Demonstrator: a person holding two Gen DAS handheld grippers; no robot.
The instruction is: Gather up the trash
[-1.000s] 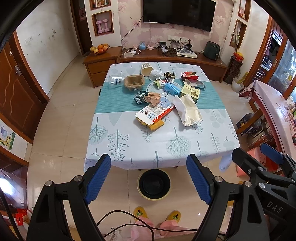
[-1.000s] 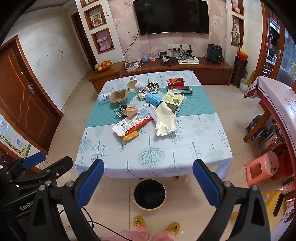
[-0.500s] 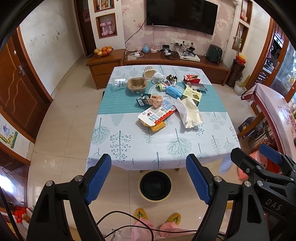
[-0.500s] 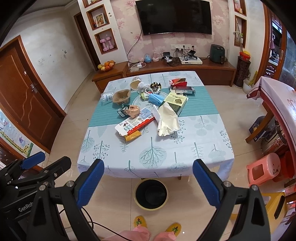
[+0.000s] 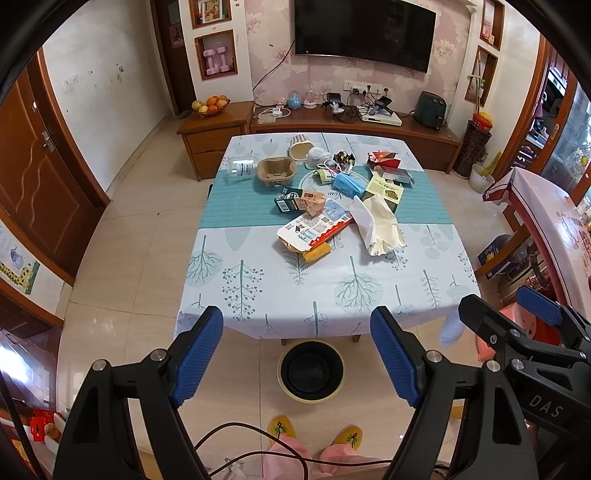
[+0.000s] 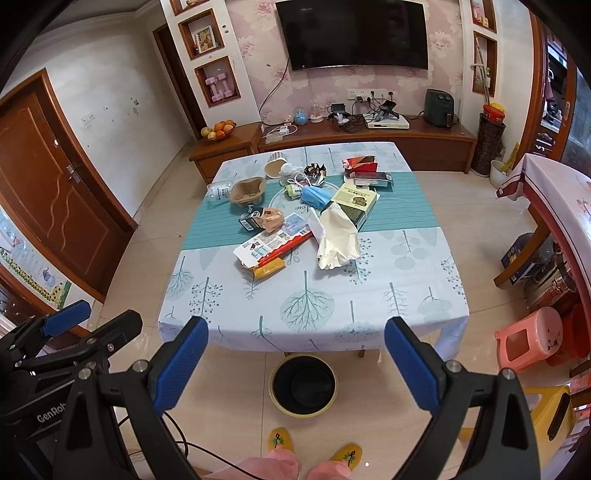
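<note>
Between the spread blue pads of the left gripper [image 5: 297, 356] nothing is held, and the right gripper [image 6: 295, 363] is equally wide apart and holds nothing. Both hang above the floor, in front of the table [image 5: 321, 299]. Under the near edge of the table stands a black trash bin [image 5: 312, 371]. On the table, past its middle, lies the trash: a red-white wrapper [image 5: 314, 229], pale gloves [image 5: 380, 229], a blue mask [image 5: 349, 184] and a cardboard cup tray [image 5: 277, 171].

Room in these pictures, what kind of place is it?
Likely a home living room: a wall TV above a wooden cabinet, a cloth-covered table strewn with trash, and a bin on the tile floor.
</note>
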